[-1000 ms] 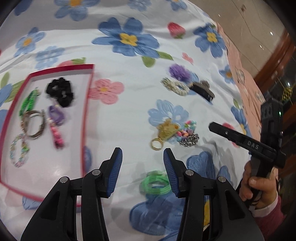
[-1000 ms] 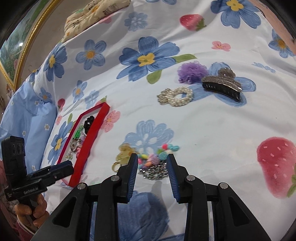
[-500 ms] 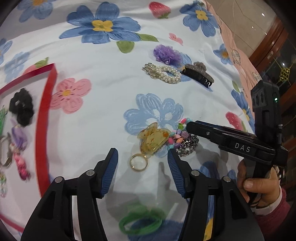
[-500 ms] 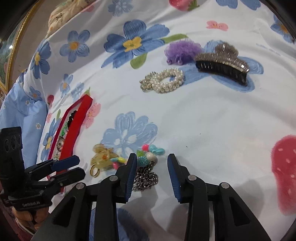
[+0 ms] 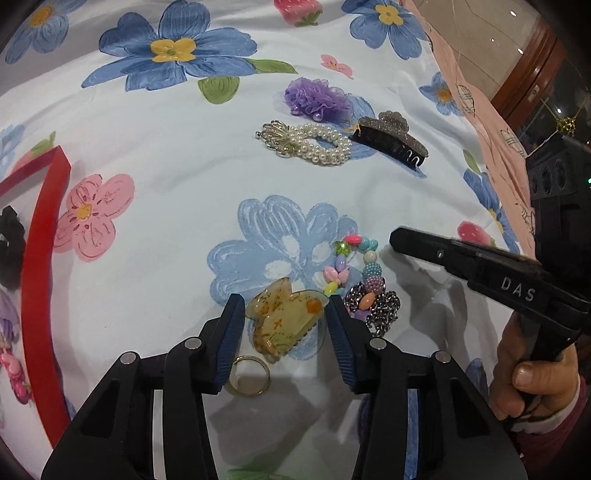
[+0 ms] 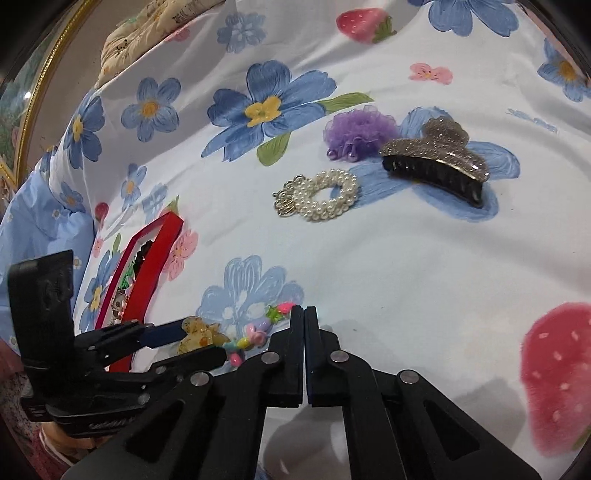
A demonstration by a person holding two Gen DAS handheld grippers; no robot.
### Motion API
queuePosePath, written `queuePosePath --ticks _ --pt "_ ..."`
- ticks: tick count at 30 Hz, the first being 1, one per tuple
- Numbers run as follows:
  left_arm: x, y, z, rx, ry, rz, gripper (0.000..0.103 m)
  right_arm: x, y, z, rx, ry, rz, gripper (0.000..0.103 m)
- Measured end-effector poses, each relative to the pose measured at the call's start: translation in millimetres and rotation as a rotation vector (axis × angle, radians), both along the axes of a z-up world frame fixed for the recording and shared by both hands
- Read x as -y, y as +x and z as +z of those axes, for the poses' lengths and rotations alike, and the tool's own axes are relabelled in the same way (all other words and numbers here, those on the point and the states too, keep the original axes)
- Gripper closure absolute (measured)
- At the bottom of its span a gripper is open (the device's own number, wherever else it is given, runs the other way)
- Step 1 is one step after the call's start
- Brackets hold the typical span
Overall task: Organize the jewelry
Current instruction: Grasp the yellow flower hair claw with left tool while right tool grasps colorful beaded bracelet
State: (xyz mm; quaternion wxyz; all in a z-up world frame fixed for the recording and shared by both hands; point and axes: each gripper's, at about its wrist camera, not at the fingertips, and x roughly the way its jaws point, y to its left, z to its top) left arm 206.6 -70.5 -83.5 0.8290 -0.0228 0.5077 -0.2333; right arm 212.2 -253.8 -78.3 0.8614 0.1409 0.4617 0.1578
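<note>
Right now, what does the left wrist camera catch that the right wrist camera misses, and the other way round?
Only the left wrist view shows the gold ring and the silver chain beside the beads. Only the right wrist view shows the gold picture frame and the beige cushion at the bed's far edge. Both show the yellow hair clip between the left hand-held gripper's fingers, the pearl bracelet, the purple flower, the dark claw clip and the red tray.

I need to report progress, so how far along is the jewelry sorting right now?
Partly done: a black scrunchie and other pieces already lie in the red tray. The left gripper has been closing around the yellow hair clip. Pearl bracelet, purple flower, dark claw clip and beaded bracelet remain outside.
</note>
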Motion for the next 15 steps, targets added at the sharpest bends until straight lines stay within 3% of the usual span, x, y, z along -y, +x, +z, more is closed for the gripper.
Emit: queuePosePath --ticks 1,3,7,13,15 --pt "-0.1 -0.5 0.8 0.003 -0.007 0.0 0.059 0.3 1.5 -1.2 -0.011 0.004 0.004 0.096" --pt "-1.6 -2.1 3.8 0.015 -0.016 0.004 0.059 2.4 1.4 -4.2 -0.03 0.028 -0.004 0.093" --pt "-11.1 -7.3 14.0 0.034 -0.04 0.029 0.059 -1.8 -0.9 -8.5 -0.04 0.034 0.004 0.067" --pt "-39.6 -15.4 32.7 0.057 -0.092 0.099 0.059 -25.1 5.1 -13.5 -0.039 -0.052 0.04 0.066" --pt "-48.6 -18.7 38.2 0.066 -0.099 0.117 0.059 -31.8 5.9 -13.1 -0.025 -0.093 0.051 0.073"
